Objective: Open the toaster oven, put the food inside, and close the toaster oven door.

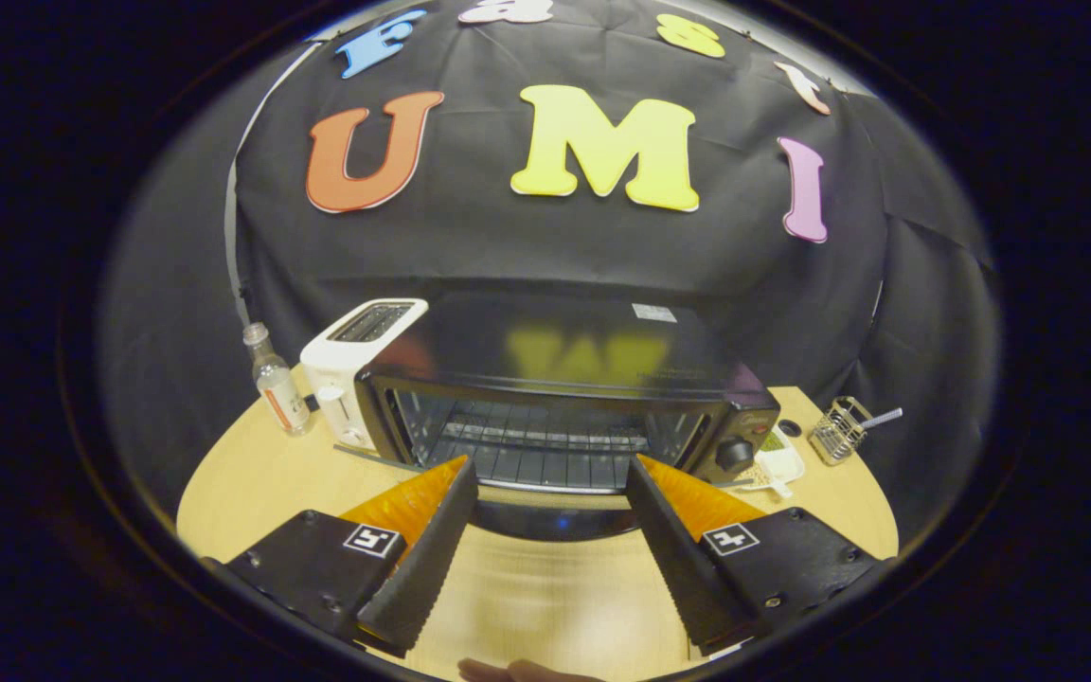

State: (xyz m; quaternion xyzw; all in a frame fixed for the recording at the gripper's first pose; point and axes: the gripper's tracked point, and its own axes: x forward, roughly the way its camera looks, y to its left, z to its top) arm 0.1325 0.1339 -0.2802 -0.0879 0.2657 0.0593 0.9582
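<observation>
Toaster oven (564,398) at middle of wooden table (252,483), door (545,516) dropped open toward gripper, wire rack (531,445) visible inside. Gripper (550,474) fingers spread wide, holding nothing, tips just above open door's edge. White toaster (356,369) touching oven's left side; small bottle (277,384) beyond it. Wire basket (839,431) well right of oven. Small white tray (778,464) beside oven's knob side.

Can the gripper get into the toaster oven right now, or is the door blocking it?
Probably yes. The toaster oven door looks folded down, the rack showing just beyond the open gripper, nothing between them.
</observation>
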